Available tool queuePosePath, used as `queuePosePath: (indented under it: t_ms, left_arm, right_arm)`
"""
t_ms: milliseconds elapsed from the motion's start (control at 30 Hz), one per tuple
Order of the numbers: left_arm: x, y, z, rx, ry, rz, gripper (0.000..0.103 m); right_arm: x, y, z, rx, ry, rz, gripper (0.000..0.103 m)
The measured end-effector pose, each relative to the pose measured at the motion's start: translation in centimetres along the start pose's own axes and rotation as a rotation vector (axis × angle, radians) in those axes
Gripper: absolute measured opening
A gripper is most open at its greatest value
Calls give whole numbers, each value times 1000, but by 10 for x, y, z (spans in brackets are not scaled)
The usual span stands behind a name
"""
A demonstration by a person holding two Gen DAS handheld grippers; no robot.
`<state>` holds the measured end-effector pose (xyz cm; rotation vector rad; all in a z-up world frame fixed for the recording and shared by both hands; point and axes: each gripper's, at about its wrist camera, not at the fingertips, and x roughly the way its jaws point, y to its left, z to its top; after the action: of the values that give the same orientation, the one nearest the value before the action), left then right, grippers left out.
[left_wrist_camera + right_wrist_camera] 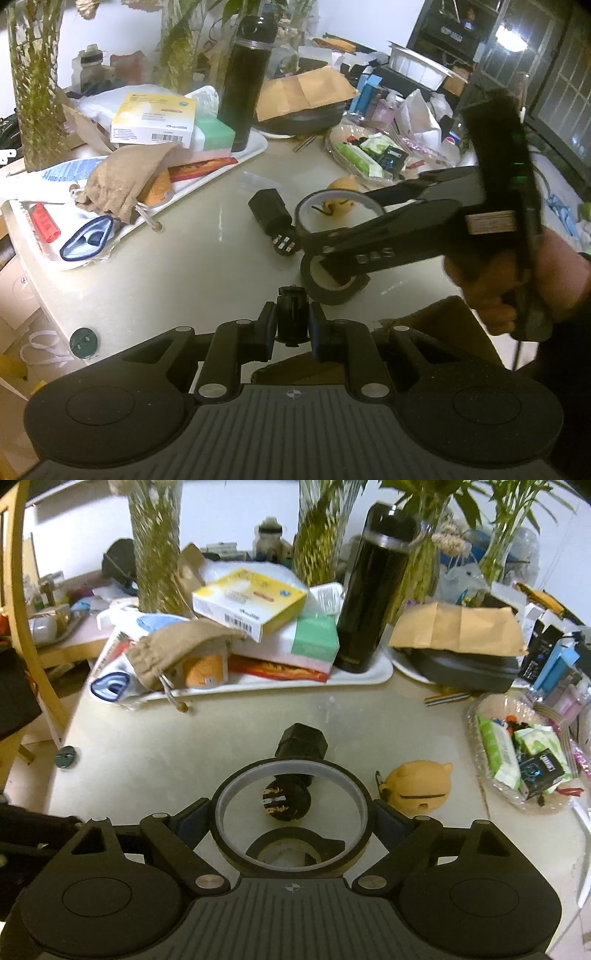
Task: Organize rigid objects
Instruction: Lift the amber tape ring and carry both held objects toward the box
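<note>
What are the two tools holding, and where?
The right tool holds a thin tape ring by its outer sides. The left tool pinches a small black part.

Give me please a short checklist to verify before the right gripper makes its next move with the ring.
1. Right gripper holds the thin ring from both sides: ok.
2. Ring is lifted off the table: ok.
3. Ring is clear of the black tape roll lying directly under it: cannot tell.
4. Left gripper is closed firmly on the small black part: ok.
5. Black plug and orange toy are outside the right gripper's fingers: ok.
6. White tray has free room for the ring: not ok, it is crowded.
</note>
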<state>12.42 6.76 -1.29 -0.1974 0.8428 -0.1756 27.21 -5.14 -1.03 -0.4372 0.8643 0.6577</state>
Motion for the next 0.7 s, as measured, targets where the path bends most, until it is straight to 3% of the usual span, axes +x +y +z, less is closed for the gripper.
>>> queuePosePath:
  t_ms: [333, 700]
  left_arm:
    - [-5, -6, 0, 10, 17, 3, 19]
    - [-11, -22, -11, 32, 97, 7, 19]
  right_arm:
    - [-57, -6, -21, 36, -81, 5, 91]
    - [-101, -15, -55, 129, -113, 43, 91]
